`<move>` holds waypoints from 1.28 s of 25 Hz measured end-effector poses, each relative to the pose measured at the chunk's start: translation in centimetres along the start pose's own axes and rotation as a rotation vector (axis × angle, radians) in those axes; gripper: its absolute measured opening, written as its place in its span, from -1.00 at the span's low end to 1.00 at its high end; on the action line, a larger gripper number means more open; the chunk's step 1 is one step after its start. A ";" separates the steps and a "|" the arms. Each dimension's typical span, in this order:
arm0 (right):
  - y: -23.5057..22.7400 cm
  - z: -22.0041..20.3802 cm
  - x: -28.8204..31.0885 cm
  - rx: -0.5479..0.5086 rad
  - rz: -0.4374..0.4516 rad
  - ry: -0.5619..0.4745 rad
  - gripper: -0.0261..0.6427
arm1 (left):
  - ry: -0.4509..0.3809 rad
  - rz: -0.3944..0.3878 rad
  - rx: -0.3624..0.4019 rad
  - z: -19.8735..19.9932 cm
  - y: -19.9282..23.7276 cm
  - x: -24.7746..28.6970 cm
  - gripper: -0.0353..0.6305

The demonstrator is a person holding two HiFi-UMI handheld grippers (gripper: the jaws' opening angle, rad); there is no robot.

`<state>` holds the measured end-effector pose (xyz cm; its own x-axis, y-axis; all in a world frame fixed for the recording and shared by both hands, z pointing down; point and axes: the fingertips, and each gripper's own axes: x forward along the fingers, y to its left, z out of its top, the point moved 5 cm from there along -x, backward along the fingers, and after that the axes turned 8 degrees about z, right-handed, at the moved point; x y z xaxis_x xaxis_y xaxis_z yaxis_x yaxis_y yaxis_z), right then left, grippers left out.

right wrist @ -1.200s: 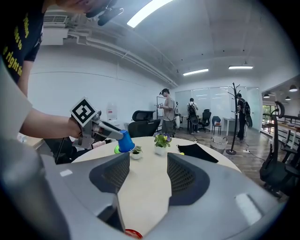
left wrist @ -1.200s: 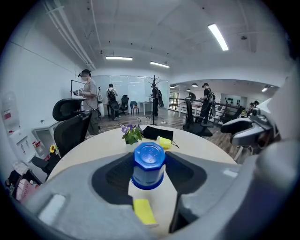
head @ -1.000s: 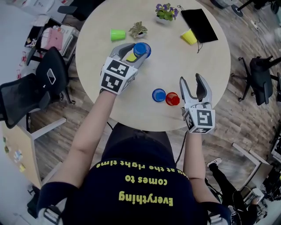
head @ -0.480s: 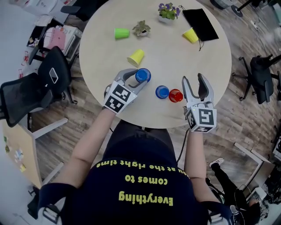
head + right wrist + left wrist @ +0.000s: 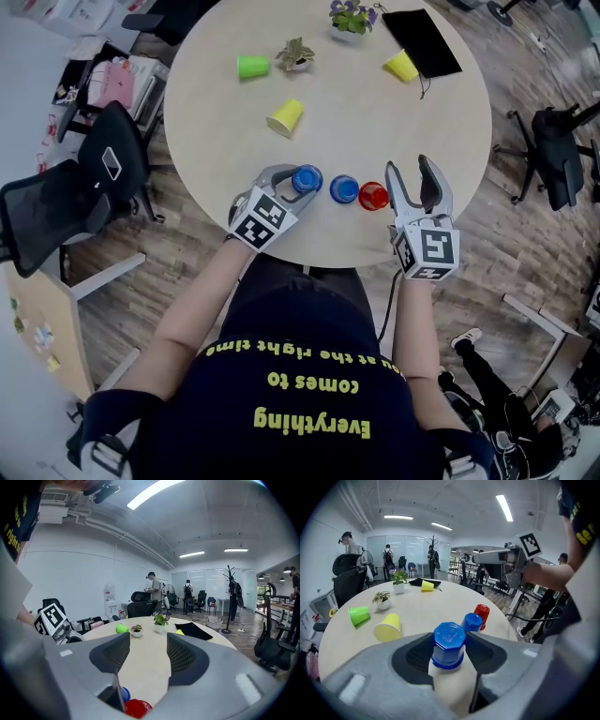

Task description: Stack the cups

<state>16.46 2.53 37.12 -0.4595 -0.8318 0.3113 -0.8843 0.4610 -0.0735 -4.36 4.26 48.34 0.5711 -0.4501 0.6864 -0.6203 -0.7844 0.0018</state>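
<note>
Left gripper (image 5: pixel 296 182) clenched on a blue cup (image 5: pixel 449 641), pads pressing both its sides, closed end toward the gripper's camera. This cup sits at the near edge of the round table (image 5: pixel 375 122), just left of a second blue cup (image 5: pixel 344 188); cannot tell whether it touches the tabletop. A red cup (image 5: pixel 373 195) stands just right of the second blue one, and both appear mouth-down. Right gripper (image 5: pixel 410 178) has its jaws apart with nothing between them, and is just right of the red cup. Risks, as judged: if the held cup goes over its neighbour off-centre or tilted, it could tip or push that cup into the red one, and with all three so near the table edge one could go off onto the floor. The right gripper is close enough to clip the red cup on any sideways move. A yellow cup (image 5: pixel 286 117) mid-table, a green cup (image 5: pixel 251 66) far left and another yellow cup (image 5: pixel 401 66) far right lie on their sides and may roll when approached. Count: six cups (two blue, two yellow, one green, one red); two potted plants (image 5: pixel 295 53); one black pouch (image 5: pixel 422 42).
</note>
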 end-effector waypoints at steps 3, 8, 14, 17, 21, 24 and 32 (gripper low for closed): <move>-0.2 -0.2 -0.3 0.004 -0.005 0.002 -0.15 | 0.015 -0.017 0.011 -0.5 -0.8 0.8 -0.24; -0.6 -0.4 -0.6 0.010 -0.016 0.005 -0.15 | 0.041 -0.049 0.040 -1.0 -1.5 1.8 -0.24; -0.9 -0.5 -0.9 0.013 -0.024 0.005 -0.15 | 0.073 -0.069 0.073 -1.3 -1.9 2.7 -0.24; -1.0 -0.3 -0.9 0.012 -0.028 0.004 -0.15 | 0.079 -0.075 0.083 -1.4 -2.1 2.9 -0.24; -1.0 -0.1 -0.8 0.011 -0.027 0.000 -0.15 | 0.086 -0.082 0.083 -1.6 -2.2 3.0 -0.23; -1.1 -0.1 -0.9 0.010 -0.026 0.000 -0.15 | 0.087 -0.088 0.072 -1.6 -2.2 3.1 -0.23; -1.0 -0.1 -0.6 0.006 -0.017 0.002 -0.15 | 0.085 -0.099 0.063 -1.6 -2.3 3.4 -0.22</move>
<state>17.61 2.63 37.04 -0.4441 -0.8390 0.3144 -0.8926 0.4449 -0.0734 -1.88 5.29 51.84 0.5788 -0.3331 0.7443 -0.5265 -0.8497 0.0291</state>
